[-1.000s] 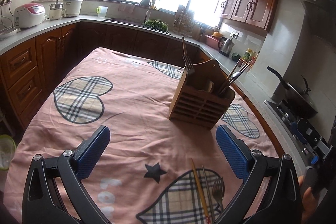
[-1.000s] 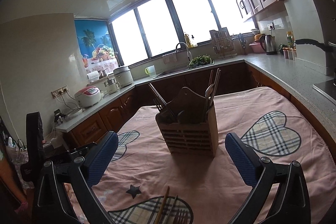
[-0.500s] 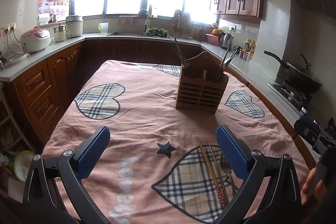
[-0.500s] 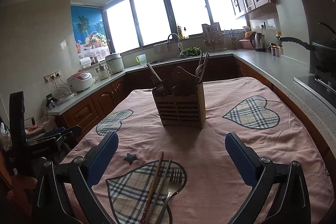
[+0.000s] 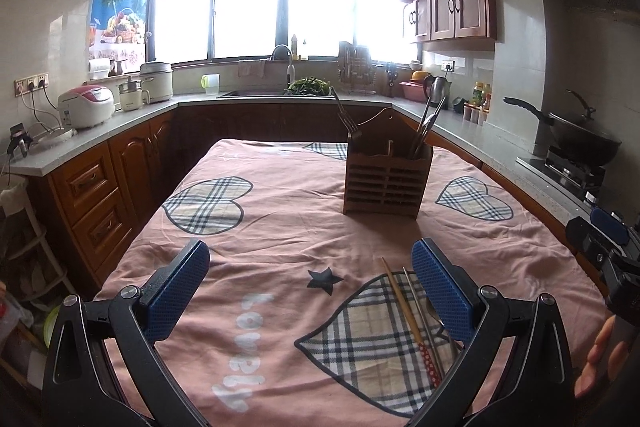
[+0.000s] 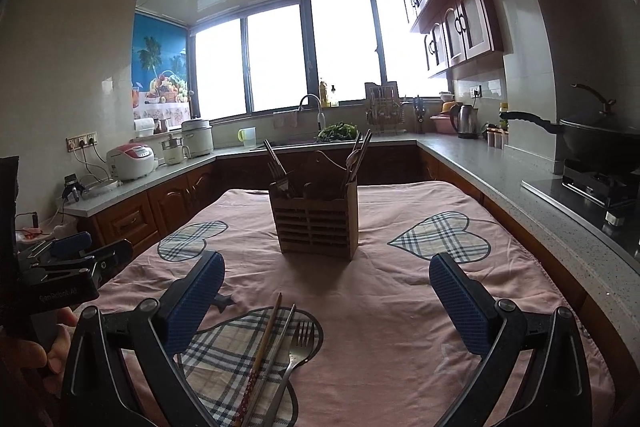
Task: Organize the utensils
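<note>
On the near surface (image 6: 400, 307), the chopsticks (image 6: 262, 355) and fork (image 6: 298, 351) were laid pointing away, nearer the empty, spread left fingers (image 5: 440, 291); the right fingers (image 6: 196, 303) were likewise spread.

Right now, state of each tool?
Left tool: open, holding nothing, above the tablecloth.
Right tool: open, holding nothing; fork lies loose below it.

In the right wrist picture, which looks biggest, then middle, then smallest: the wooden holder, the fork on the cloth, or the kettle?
1. Wooden holder, clearly biggest.
2. Fork, long but thin.
3. Kettle, smallest.

The fork lies close to the camera and the kettle stands far back on the counter, so the real order of those two is unsure.
</note>
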